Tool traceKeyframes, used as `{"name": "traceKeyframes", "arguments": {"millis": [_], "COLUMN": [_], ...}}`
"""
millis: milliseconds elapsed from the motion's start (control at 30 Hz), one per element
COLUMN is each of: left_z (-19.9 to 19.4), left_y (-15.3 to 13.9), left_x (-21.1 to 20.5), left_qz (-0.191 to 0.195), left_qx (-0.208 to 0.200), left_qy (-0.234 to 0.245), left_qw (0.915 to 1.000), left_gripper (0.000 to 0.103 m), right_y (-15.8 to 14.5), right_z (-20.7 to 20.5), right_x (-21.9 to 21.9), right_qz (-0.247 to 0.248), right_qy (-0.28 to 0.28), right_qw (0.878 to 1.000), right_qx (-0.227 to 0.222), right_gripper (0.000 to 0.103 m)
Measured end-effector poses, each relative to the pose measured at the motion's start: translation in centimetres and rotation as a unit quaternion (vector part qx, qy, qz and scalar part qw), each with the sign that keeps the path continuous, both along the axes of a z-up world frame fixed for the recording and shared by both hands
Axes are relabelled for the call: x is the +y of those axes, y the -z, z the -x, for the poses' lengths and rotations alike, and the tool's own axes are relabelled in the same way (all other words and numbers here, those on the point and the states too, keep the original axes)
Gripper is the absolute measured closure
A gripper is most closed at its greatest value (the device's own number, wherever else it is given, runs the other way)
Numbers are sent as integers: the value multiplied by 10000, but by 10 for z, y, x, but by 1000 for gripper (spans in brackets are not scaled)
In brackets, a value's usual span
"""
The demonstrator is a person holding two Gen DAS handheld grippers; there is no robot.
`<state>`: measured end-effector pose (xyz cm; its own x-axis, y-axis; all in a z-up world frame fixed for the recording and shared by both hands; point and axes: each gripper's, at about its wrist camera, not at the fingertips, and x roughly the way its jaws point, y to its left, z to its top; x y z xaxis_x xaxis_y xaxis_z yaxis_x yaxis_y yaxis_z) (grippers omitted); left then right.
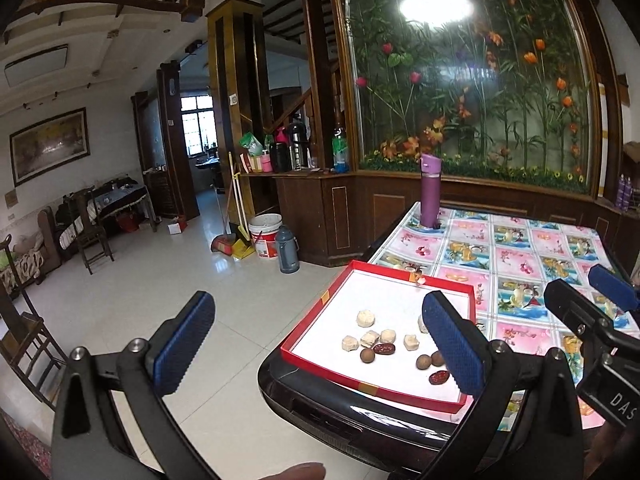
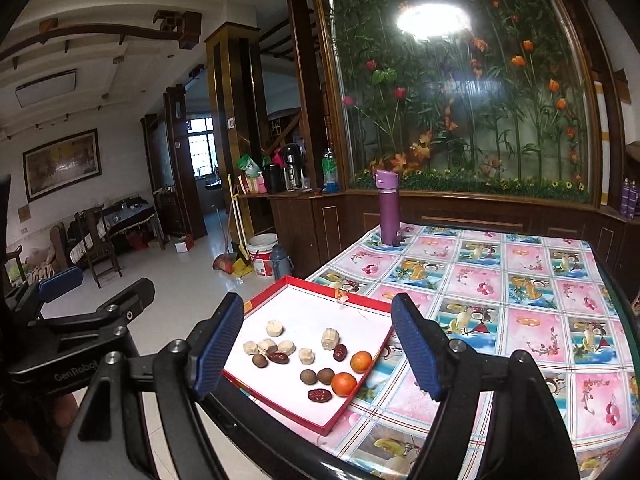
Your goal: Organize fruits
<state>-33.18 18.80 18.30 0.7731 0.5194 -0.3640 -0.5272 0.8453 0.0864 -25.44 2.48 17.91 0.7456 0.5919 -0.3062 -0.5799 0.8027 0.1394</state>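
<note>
Both grippers, left (image 1: 320,344) and right (image 2: 316,344), gape empty above the fruit tray (image 2: 362,394)

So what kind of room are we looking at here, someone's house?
Most likely the living and dining room of a home: a table under a fruit-patterned cloth, a framed painting above a sofa, and a broom and bucket by a wooden counter. A stairway shows behind.
</note>
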Motion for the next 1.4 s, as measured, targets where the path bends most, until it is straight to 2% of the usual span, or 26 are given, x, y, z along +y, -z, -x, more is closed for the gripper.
{"name": "traceKeyframes", "arguments": {"millis": [333,1400], "left_z": [20,32], "left_y": [-7,-13], "left_x": [2,-6], "left_qz": [73,92], "left_qx": [-191,-220], "left_qy": [-55,53], "left_qw": [9998,9997], "left_gripper": [0,0], "right_y": [-5,-12], "right_z": [17,31], "right_x": [-1,-6], "right_qz": [-13,-41], "right_qy": [-18,42], "right_qw": [9999,9997], "right_qx": [-152,-218], "right_gripper": [26,25]}}
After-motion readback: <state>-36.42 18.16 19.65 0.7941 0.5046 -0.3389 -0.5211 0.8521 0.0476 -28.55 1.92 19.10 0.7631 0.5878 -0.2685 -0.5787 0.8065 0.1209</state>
